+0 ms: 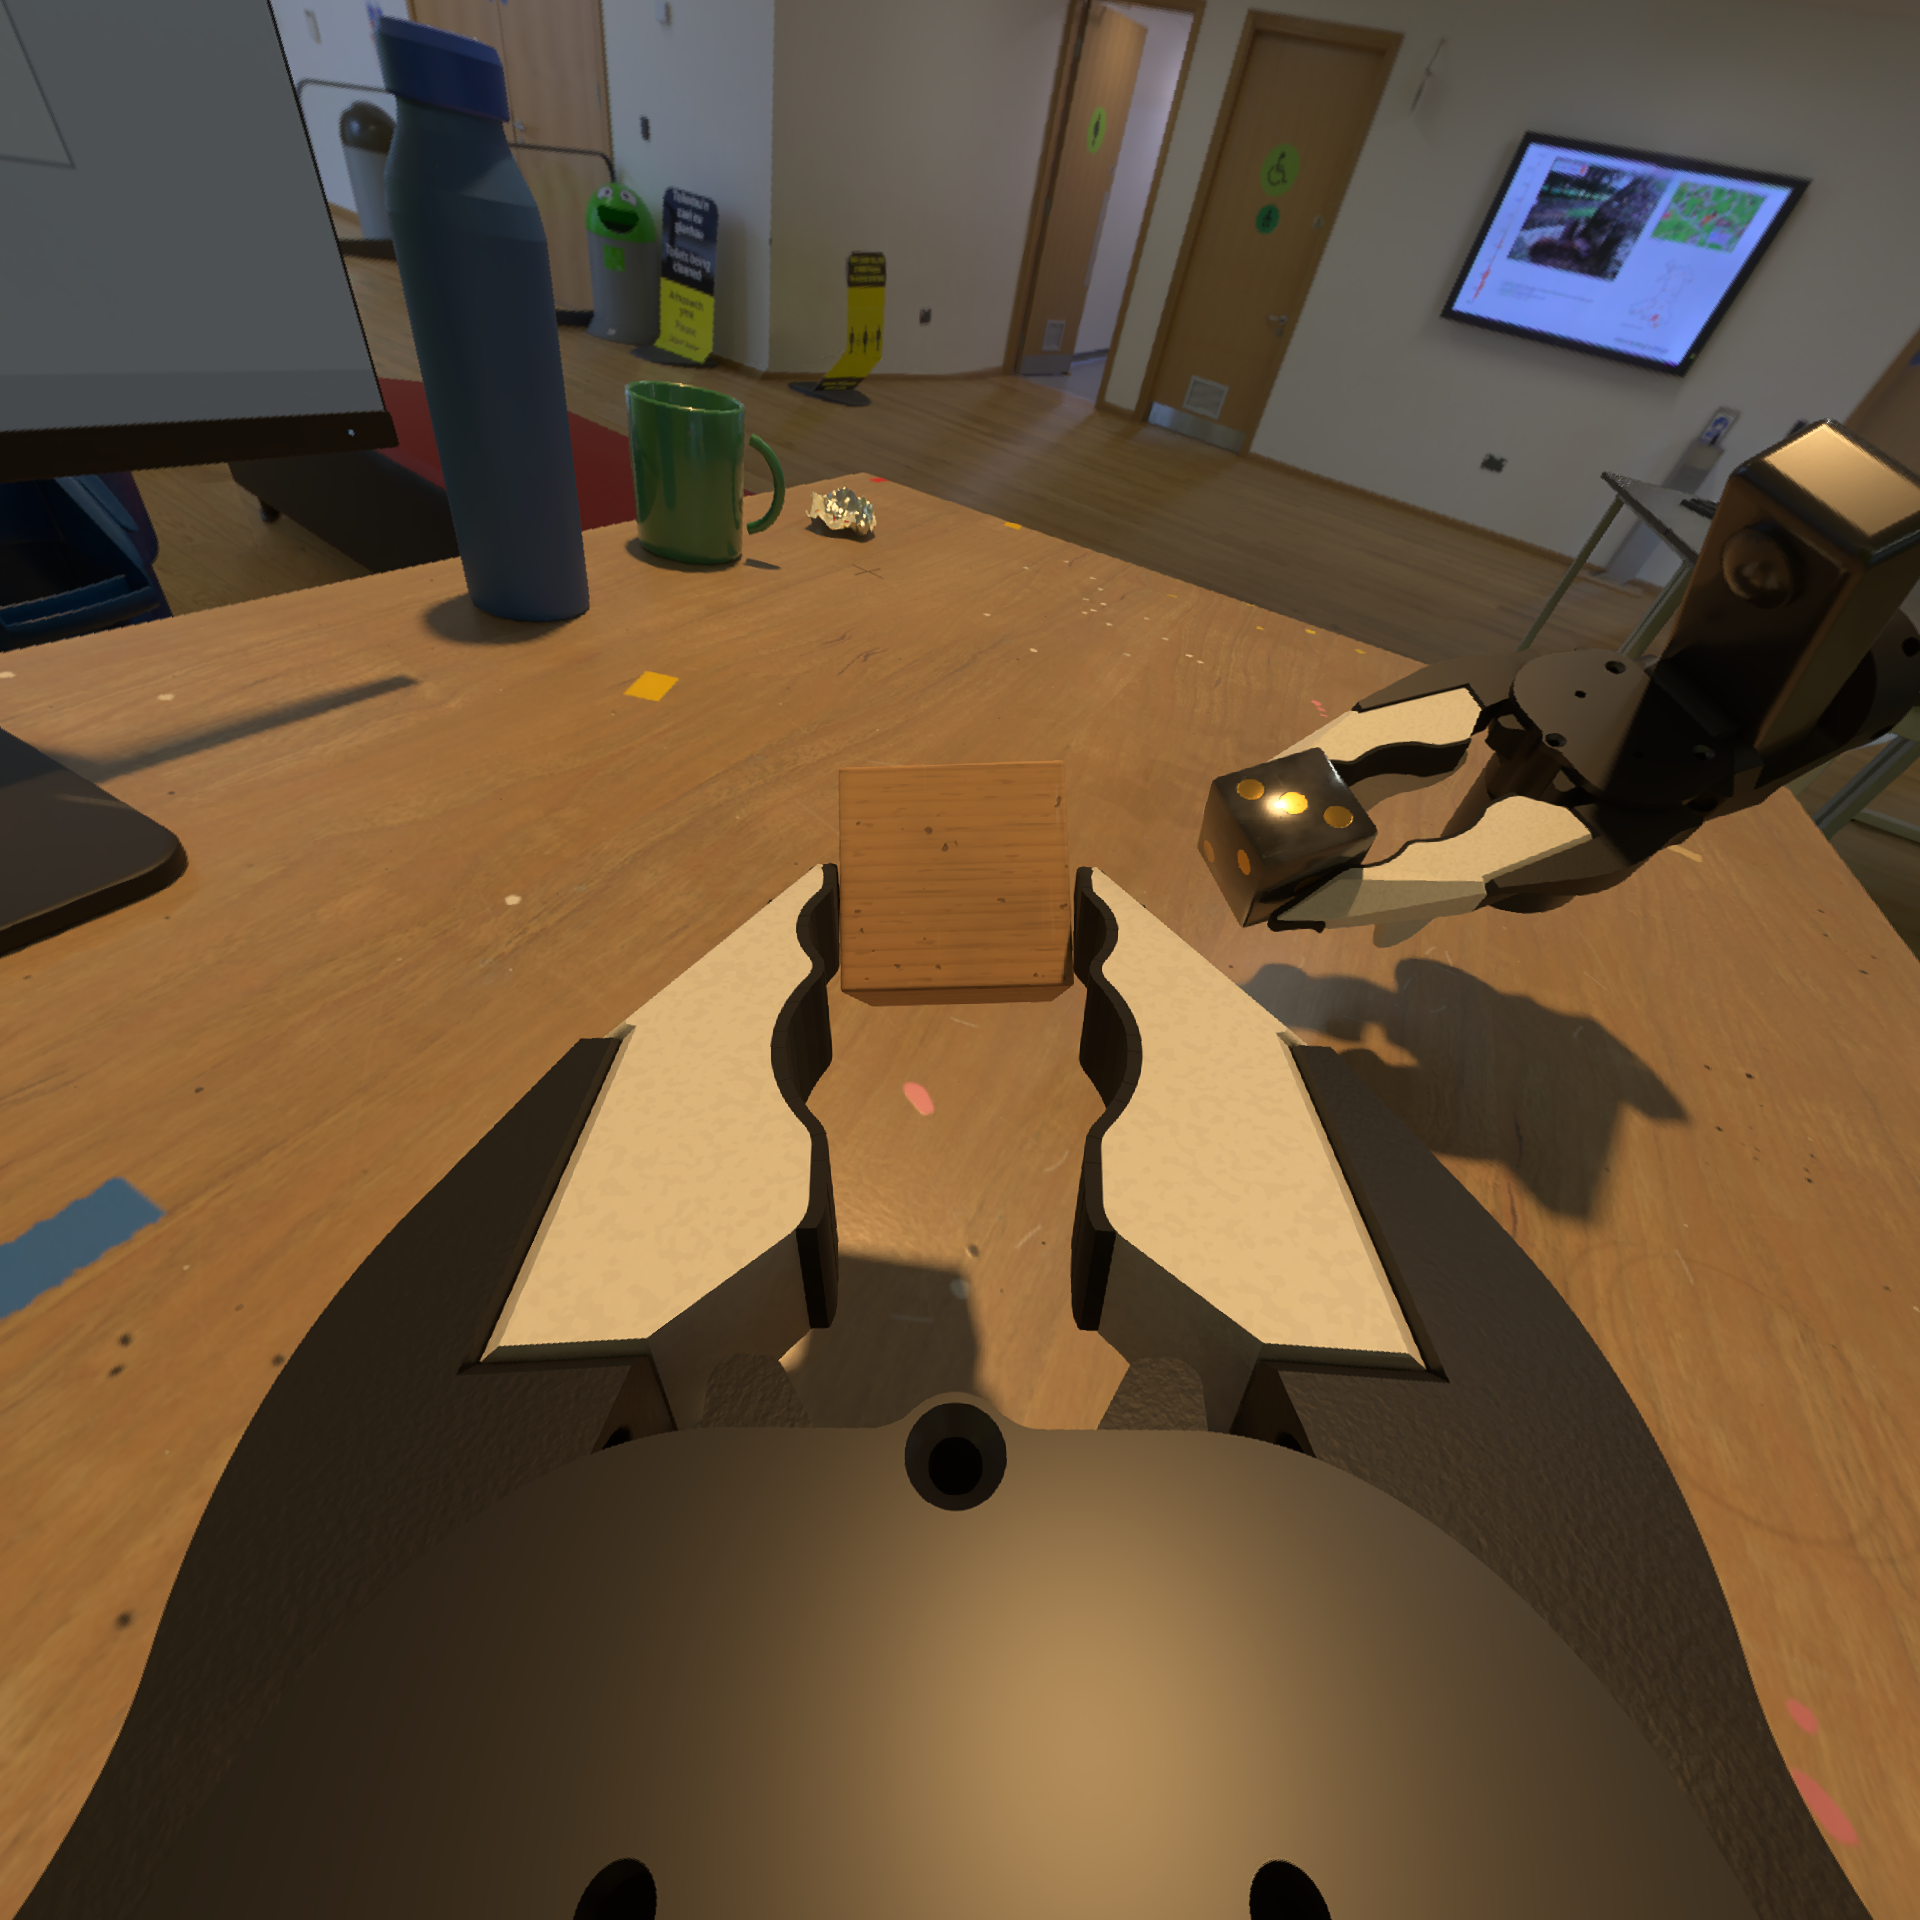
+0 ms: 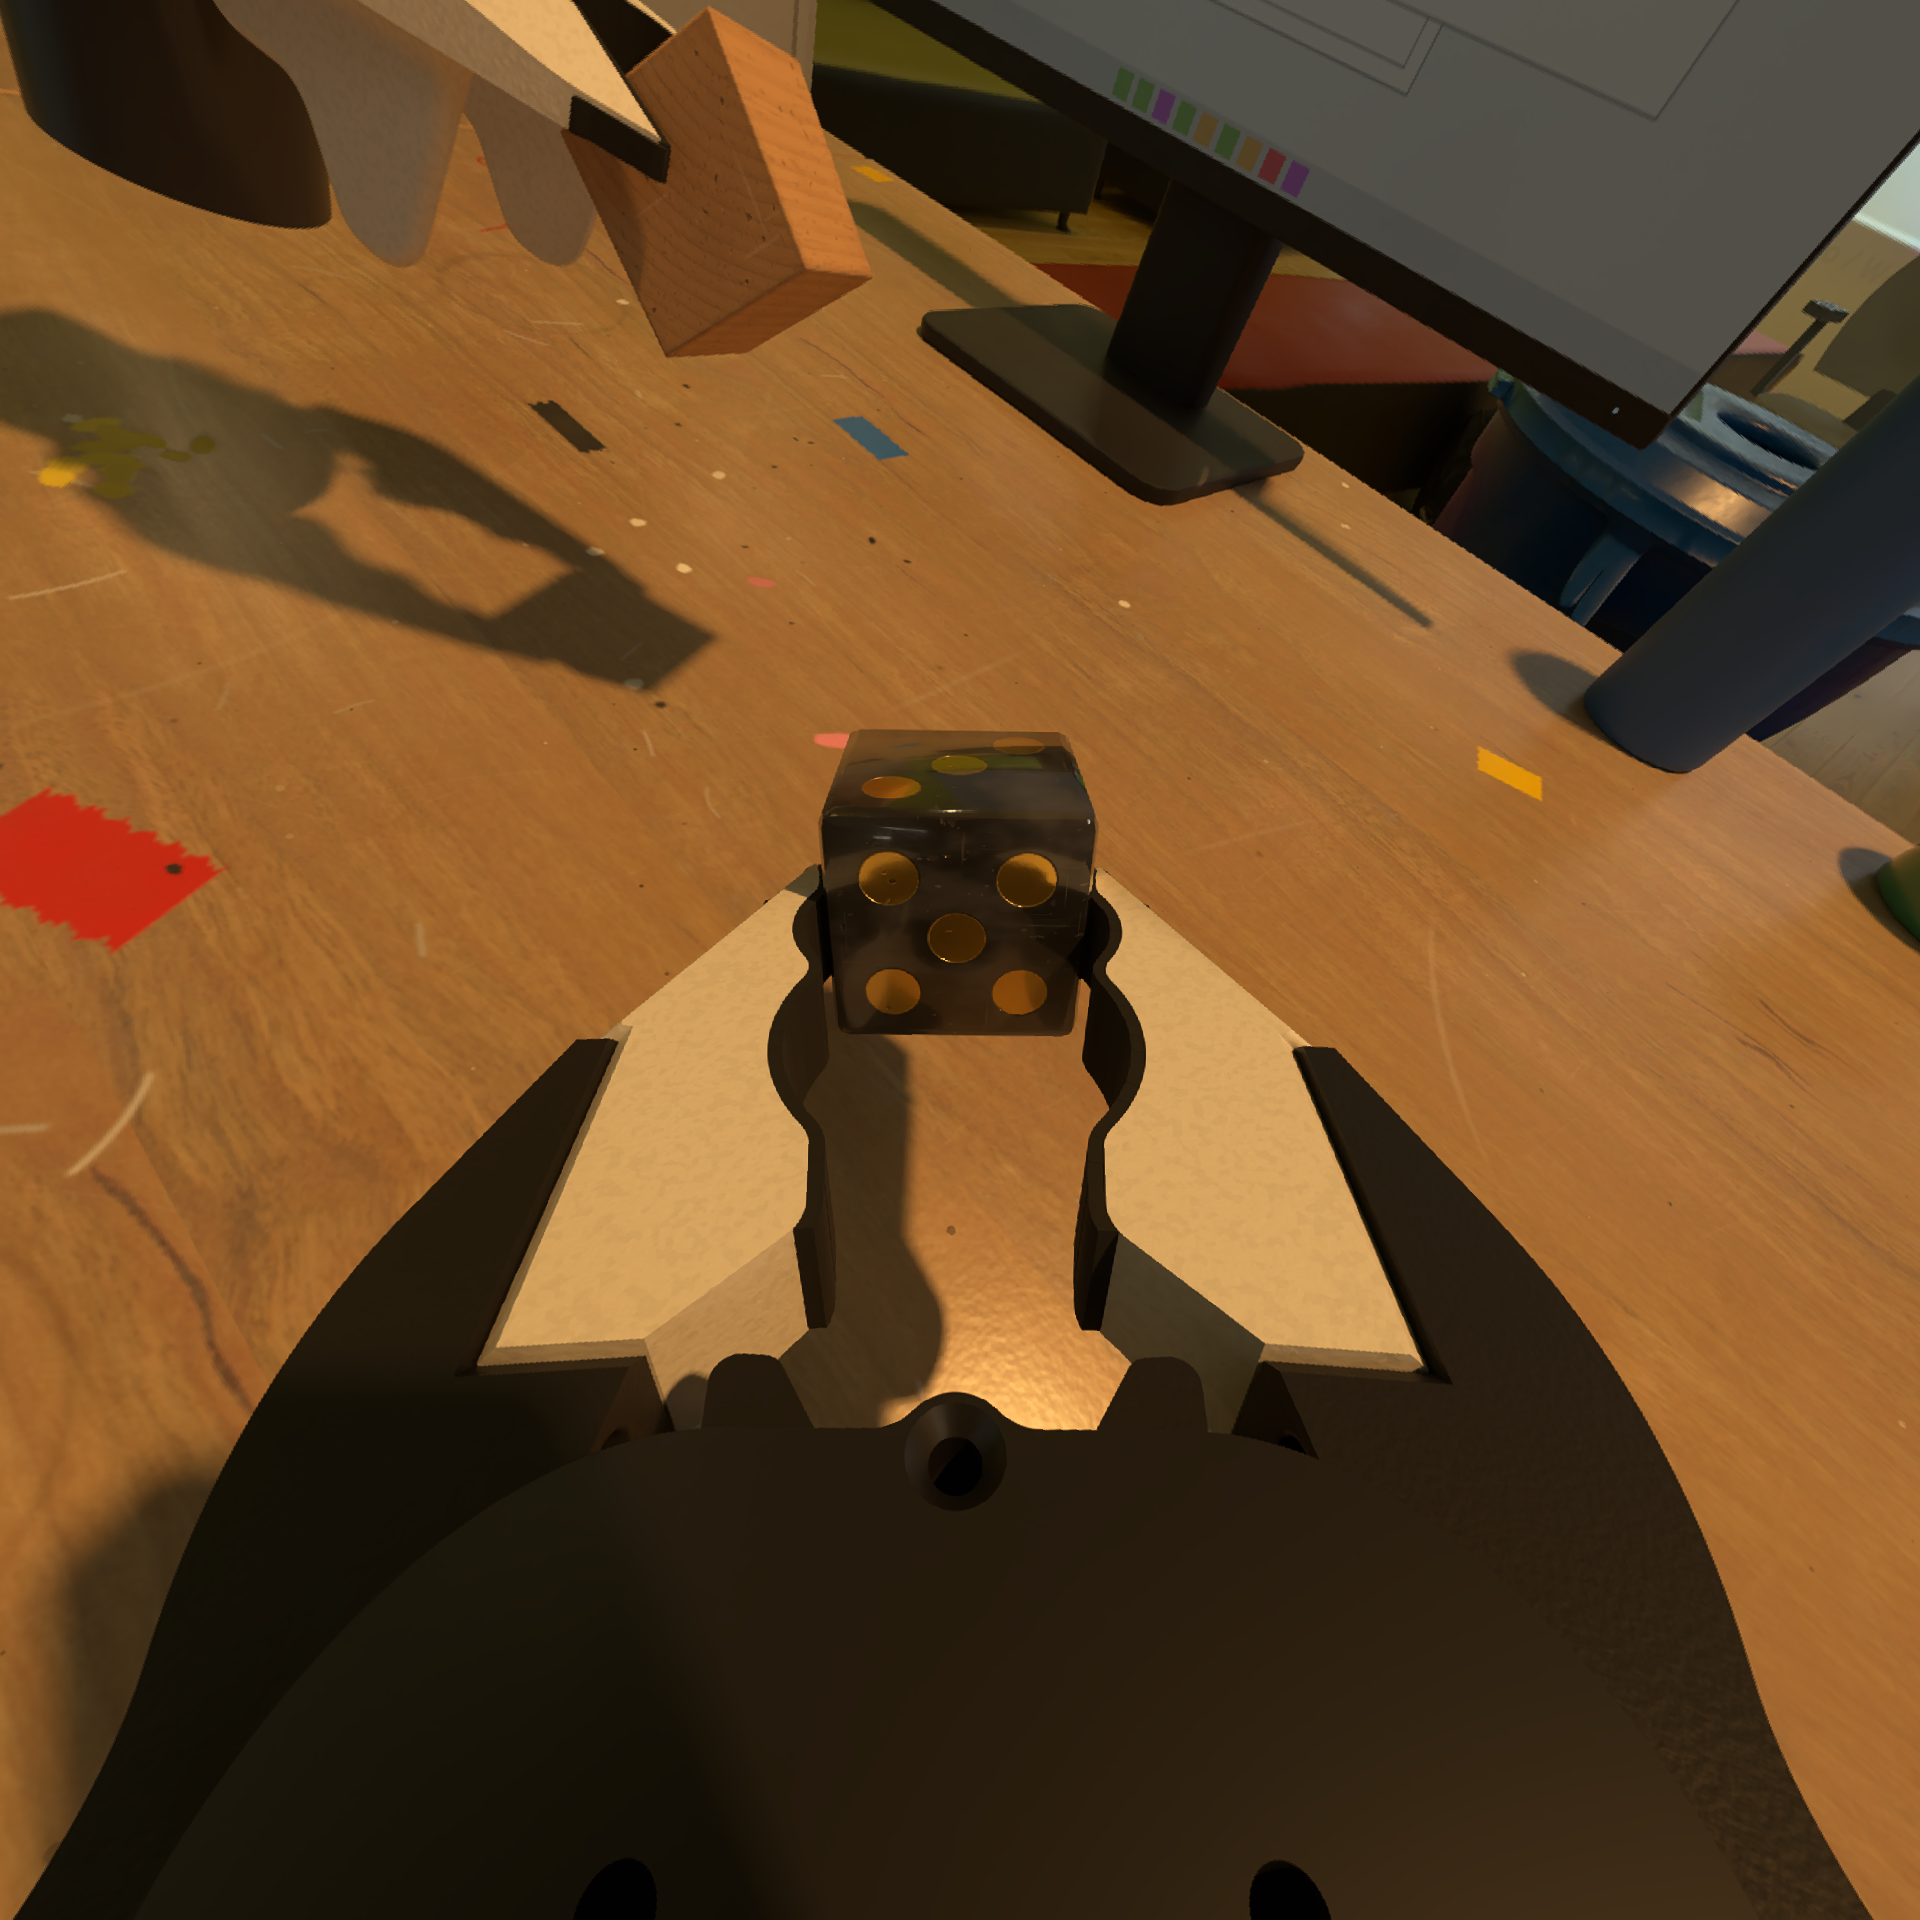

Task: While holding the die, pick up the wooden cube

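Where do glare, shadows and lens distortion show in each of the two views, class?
Left wrist view: a bright glint sits on the die top; the right gripper casts a dark shadow on the table; the blue bottle leans from wide-angle bending. Right wrist view: the left gripper with the wooden cube throws a long shadow; the monitor slants.

The wooden cube (image 1: 951,878) is light tan with fine horizontal grain. The die (image 2: 956,904) is glossy black with gold pips. The fingers (image 1: 686,1122) are cream, edged in black. The tabletop (image 1: 416,935) is brown wood, flecked with red, blue and yellow patches. At upper left of the left wrist view stand a green mug (image 1: 691,473) and a blue bottle (image 1: 483,332).
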Controlling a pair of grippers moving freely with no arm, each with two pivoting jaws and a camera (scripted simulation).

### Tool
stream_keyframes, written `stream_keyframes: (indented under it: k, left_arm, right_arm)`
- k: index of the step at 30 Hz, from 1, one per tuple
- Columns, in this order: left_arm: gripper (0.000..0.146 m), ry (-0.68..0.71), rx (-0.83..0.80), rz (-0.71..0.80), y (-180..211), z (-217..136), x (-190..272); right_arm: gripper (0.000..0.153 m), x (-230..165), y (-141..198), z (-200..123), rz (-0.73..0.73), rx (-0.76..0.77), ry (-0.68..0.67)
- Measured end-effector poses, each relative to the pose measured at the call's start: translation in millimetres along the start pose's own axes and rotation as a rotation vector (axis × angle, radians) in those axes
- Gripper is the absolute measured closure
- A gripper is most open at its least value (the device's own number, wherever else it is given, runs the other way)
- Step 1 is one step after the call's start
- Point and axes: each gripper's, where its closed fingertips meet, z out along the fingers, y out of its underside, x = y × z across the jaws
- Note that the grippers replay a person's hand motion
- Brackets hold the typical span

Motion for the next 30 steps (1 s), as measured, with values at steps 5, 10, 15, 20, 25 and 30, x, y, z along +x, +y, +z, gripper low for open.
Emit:
stream_keyframes:
  k: [5, 10, 15, 20, 25, 30]
  left_arm:
    - [0.101, -0.003, -0.005, -0.006, 6, 0, 0]
    - [0.101, 0.01, -0.02, 0.002, 9, 5, 3]
    - [0.101, 0.001, -0.05, 0.023, 15, 7, 3]
    - [0.101, -0.006, -0.05, 0.02, 17, 4, 0]
    - [0.101, 0.004, -0.057, 0.016, 20, 3, 0]
    - [0.101, 0.01, -0.055, 0.015, 22, 2, -1]
  right_arm:
    - [0.106, -1, 0, 1, -0.005, -0.001, -0.006]
    - [0.106, -1, 0, 1, -0.004, 0.0, -0.006]
    - [0.106, -1, -1, 1, -0.004, 0.001, -0.004]
    - [0.106, -1, -1, 2, -0.003, 0.0, -0.006]
    - [0.106, -1, -1, 1, -0.004, -0.001, -0.006]
    - [0.106, -1, -1, 1, -0.004, 0.0, -0.006]
